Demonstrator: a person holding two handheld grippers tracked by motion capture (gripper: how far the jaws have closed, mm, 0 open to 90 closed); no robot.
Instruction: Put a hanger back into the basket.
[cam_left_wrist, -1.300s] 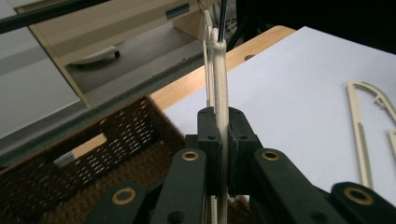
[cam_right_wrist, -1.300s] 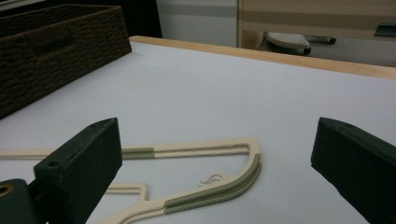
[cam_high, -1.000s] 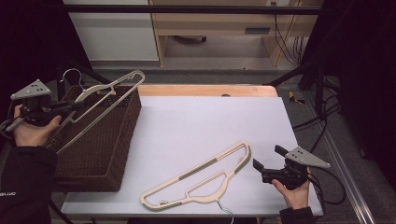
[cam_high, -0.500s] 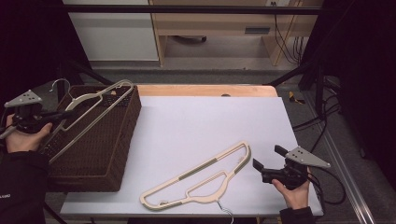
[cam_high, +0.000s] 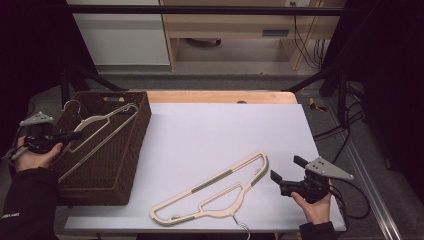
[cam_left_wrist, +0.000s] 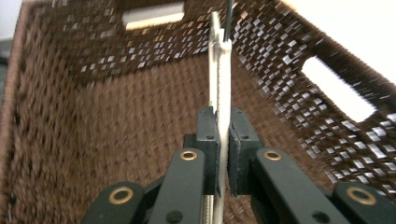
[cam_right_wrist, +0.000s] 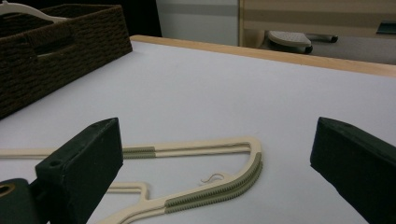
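- The left gripper (cam_high: 70, 136) is staying closed on a cream hanger (cam_high: 102, 131); in the left gripper view its two black jaws are pressing on both sides of the thin edge of this hanger (cam_left_wrist: 220, 88).
- This held hanger is lying slanted over the open top of the brown woven basket (cam_high: 131, 165), with its metal hook (cam_high: 71, 104) pointing toward the far left corner of the basket.
- In the left gripper view the hanger is rising upright from the jaws, and the inside walls of the basket (cam_left_wrist: 93, 140) are standing all around it.
- The basket is sitting on the left end of the white table (cam_high: 215, 135), and its far wall is having a handle opening.
- The right gripper (cam_high: 286, 183) is resting low at the right front of the table, and its jaws are standing wide open with nothing between them.
- A second cream hanger (cam_high: 215, 192) is lying flat on the table, just to the left of the right gripper and apart from it.
- In the right gripper view this second hanger (cam_right_wrist: 210, 186) is lying between and ahead of the two open jaws, showing ribbed grey-green strips on its arms.
- The hook of the second hanger (cam_high: 241, 227) is reaching to the near edge of the table.
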